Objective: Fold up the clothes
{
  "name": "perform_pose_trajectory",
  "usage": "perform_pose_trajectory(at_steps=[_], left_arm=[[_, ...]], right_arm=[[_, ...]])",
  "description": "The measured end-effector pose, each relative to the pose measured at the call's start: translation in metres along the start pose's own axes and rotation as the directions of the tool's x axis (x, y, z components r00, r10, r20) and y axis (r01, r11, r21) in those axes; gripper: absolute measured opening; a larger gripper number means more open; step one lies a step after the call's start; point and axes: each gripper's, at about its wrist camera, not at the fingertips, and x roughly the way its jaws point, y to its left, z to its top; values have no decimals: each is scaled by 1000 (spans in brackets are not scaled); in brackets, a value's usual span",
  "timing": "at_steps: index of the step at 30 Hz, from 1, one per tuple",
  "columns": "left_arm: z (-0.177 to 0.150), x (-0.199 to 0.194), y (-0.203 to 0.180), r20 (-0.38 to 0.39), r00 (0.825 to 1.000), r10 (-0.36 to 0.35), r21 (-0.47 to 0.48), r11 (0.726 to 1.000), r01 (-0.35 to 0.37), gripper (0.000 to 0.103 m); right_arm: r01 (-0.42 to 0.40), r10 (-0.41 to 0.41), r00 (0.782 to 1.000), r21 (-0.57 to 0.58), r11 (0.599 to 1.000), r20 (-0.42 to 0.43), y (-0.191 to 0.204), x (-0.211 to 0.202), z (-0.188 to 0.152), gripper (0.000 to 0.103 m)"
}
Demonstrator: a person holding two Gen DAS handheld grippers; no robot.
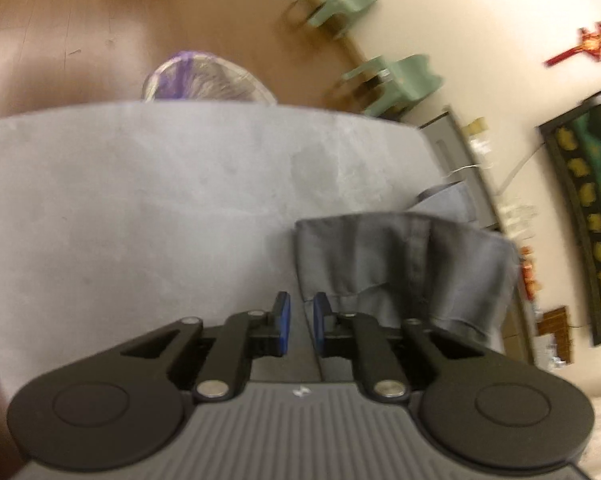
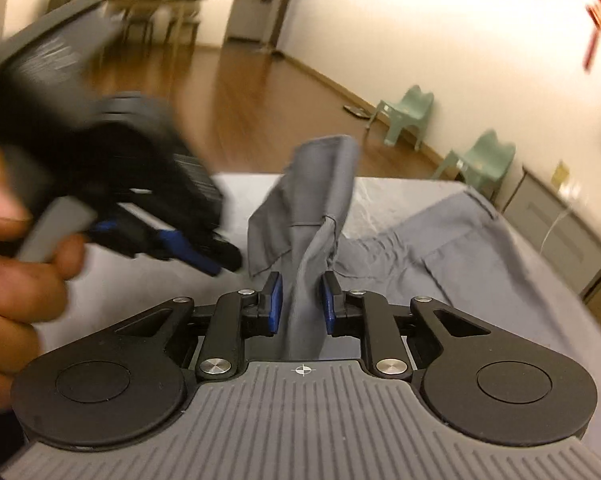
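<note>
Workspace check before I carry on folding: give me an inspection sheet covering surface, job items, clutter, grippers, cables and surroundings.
Surface: grey padded table, bare on its left part.
Job's things: one grey garment, crumpled on the table's right side; a bunched part stands up between the right gripper's fingers.
Clutter: nothing seen on the table.
Grippers: left gripper nearly closed, nothing visibly between its fingers, beside the garment's edge; right gripper with cloth running between its fingers, a pinch not confirmed.
Cables: a white cable by the wall cabinet.
Surroundings: wooden floor, two green chairs, a mesh basket behind the table, a hand holding the left gripper.
</note>
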Motion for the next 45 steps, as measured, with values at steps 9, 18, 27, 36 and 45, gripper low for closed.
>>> perform_pose_trajectory(at_steps=[9, 18, 27, 36, 45], left_arm=[[-3, 1, -71, -15, 994, -111, 369, 923, 109, 41], [-15, -28, -65, 87, 996, -16, 322, 947, -13, 45], [-37, 24, -125, 55, 982, 181, 507, 842, -184, 8], [2, 19, -5, -75, 927, -367, -160, 922, 352, 4], [-20, 7, -30, 0, 999, 35, -1, 999, -35, 17]], right_arm=[[-43, 42, 994, -3, 999, -97, 17, 44, -18, 16], [-91, 81, 996, 350, 932, 44, -56, -55, -37, 51], [-124, 109, 992, 557, 821, 60, -73, -99, -93, 53], [-206, 198, 978, 523, 827, 72, -59, -90, -103, 49], [-106, 130, 991, 787, 607, 33, -121, -162, -194, 49]])
